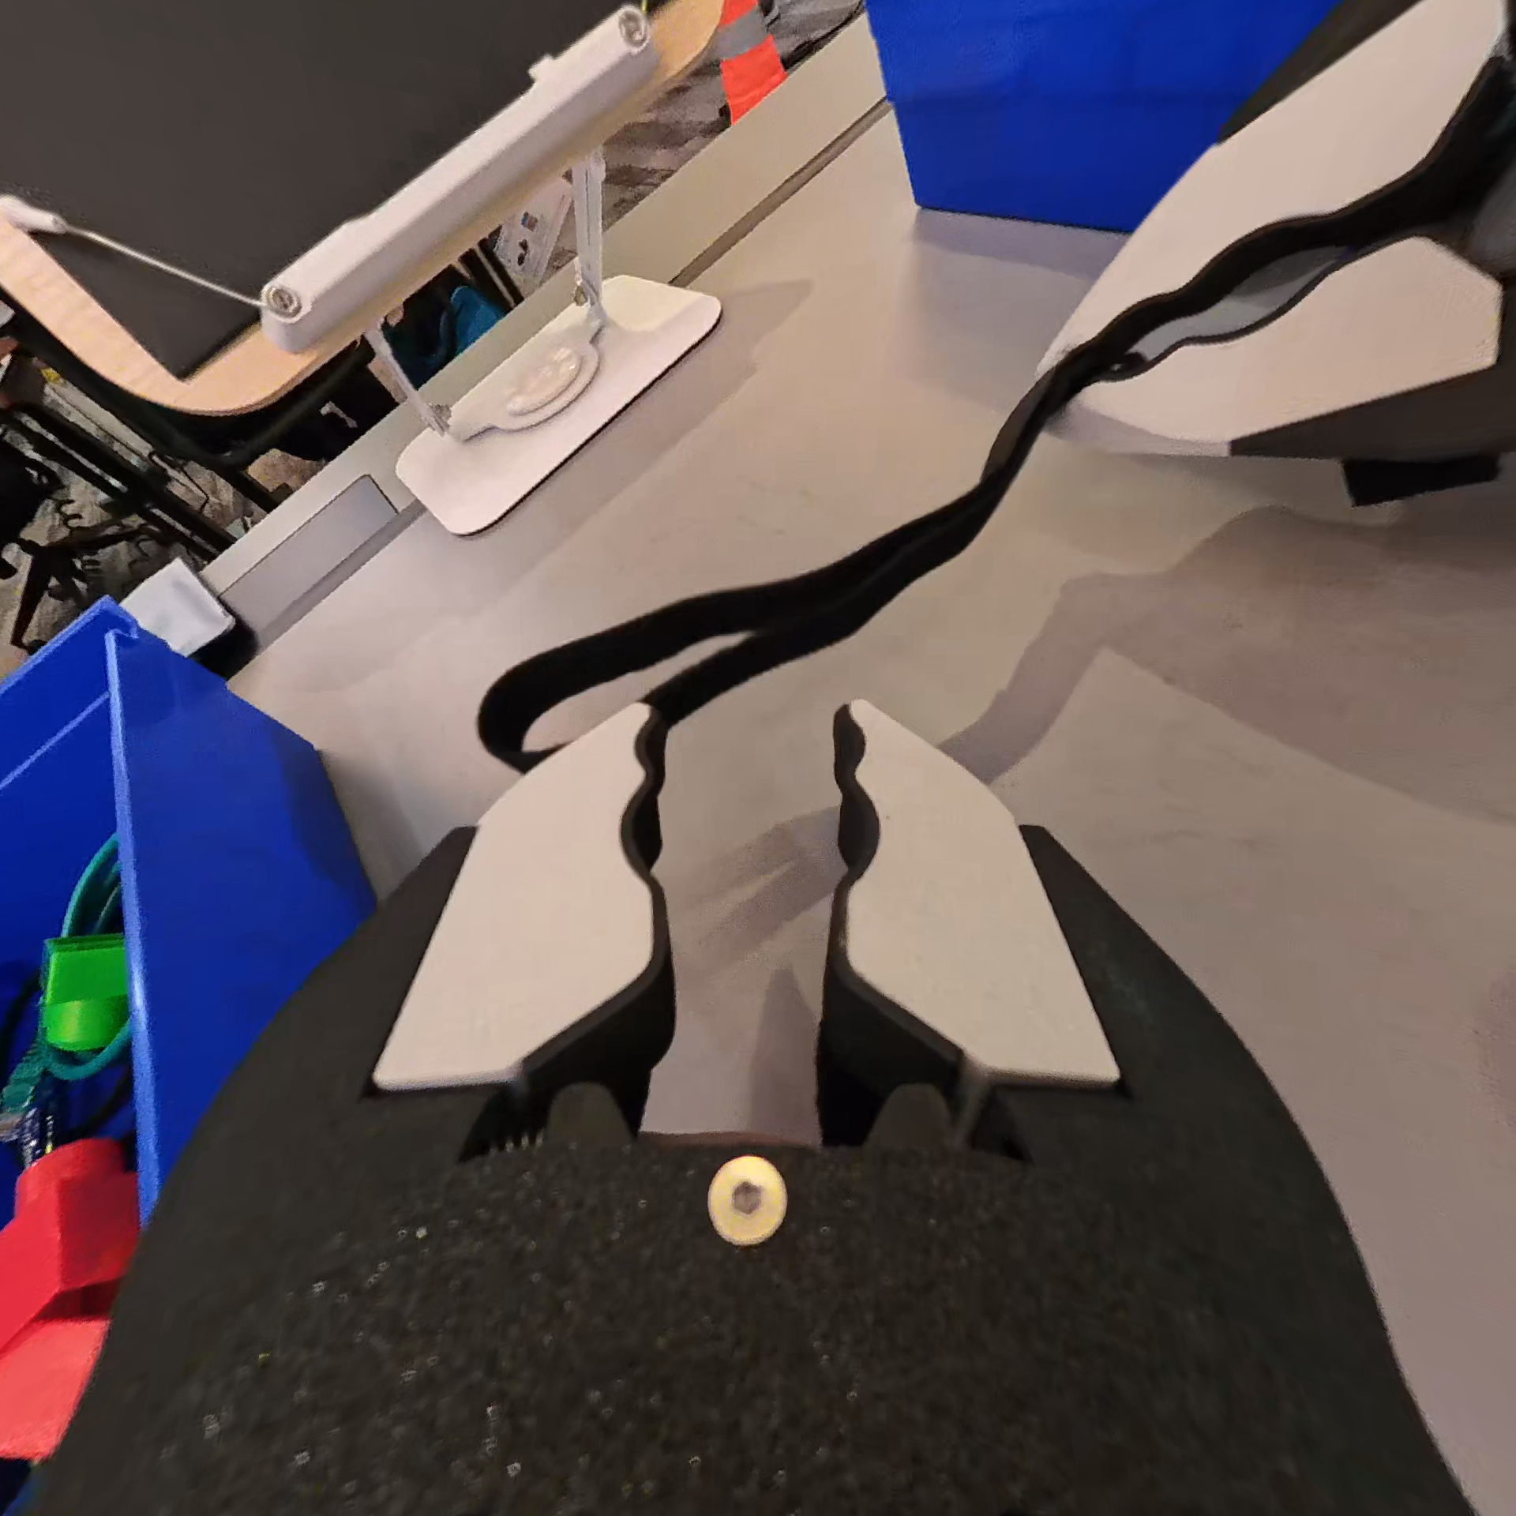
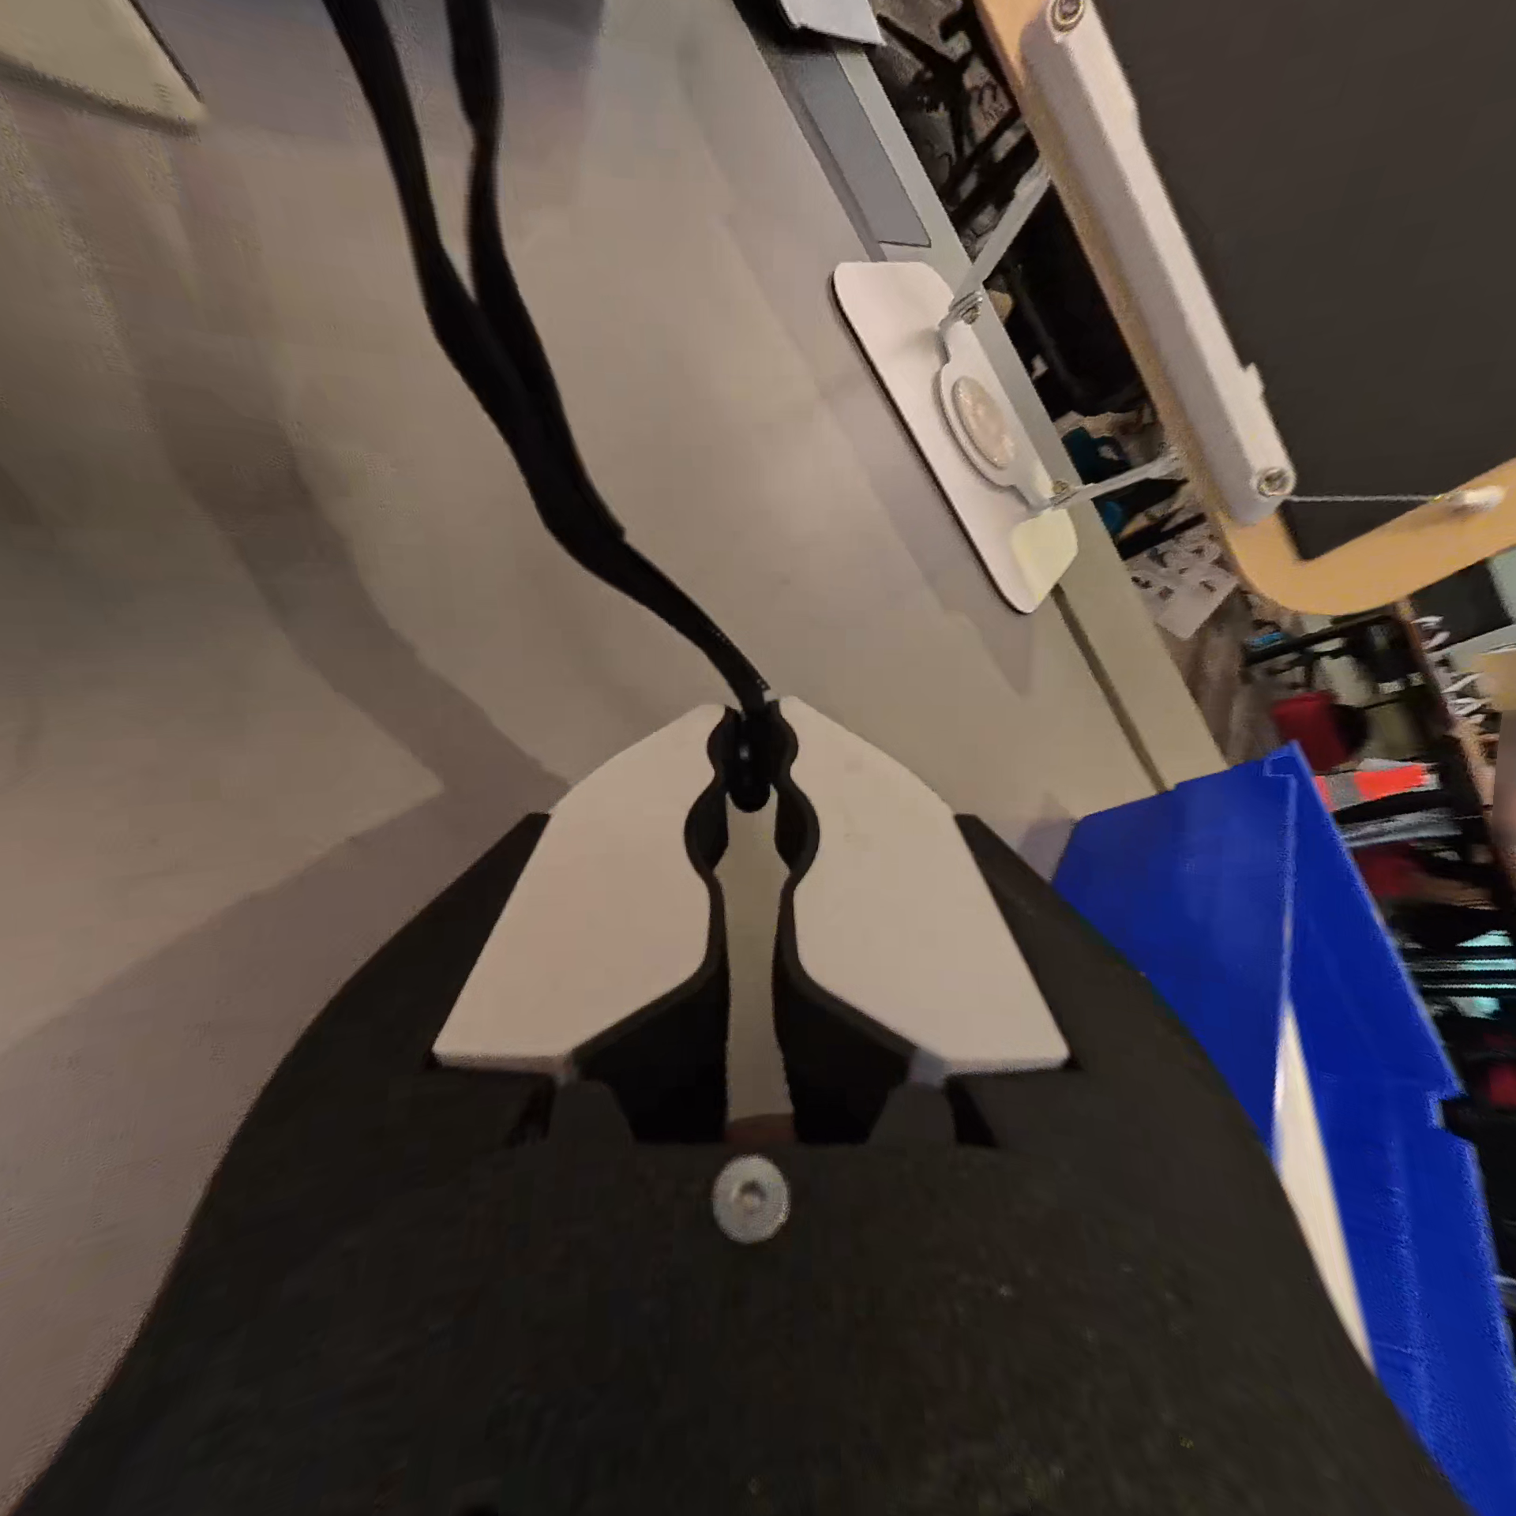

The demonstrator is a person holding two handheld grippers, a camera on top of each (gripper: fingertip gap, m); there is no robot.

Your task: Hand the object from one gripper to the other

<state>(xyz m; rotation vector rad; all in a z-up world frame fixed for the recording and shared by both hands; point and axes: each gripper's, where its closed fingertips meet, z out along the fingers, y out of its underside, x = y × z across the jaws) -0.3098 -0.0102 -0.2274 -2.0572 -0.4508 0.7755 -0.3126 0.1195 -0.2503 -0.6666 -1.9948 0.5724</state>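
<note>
Over a grey tabletop (image 1: 820,459), I work two handheld grippers with a black looped strap (image 1: 820,591) strung between them. A blue bin (image 1: 205,820) stands at the table's left edge beside my left gripper (image 1: 746,730), holding a green cable (image 1: 90,894), a green block (image 1: 82,993) and a red block (image 1: 57,1280); a second blue bin (image 1: 1034,107) sits at the far side. A white desk stand (image 1: 566,394) rests on its flat base near the back edge. My right gripper (image 2: 751,714) has its jaws pinched closed on one end of the strap (image 2: 525,410), which hangs away from the tips in two strands. My left gripper's jaws stand parted with nothing between them; the strap's far loop curls just beyond the tip of its left finger (image 1: 533,886), and I cannot tell whether it touches it
</note>
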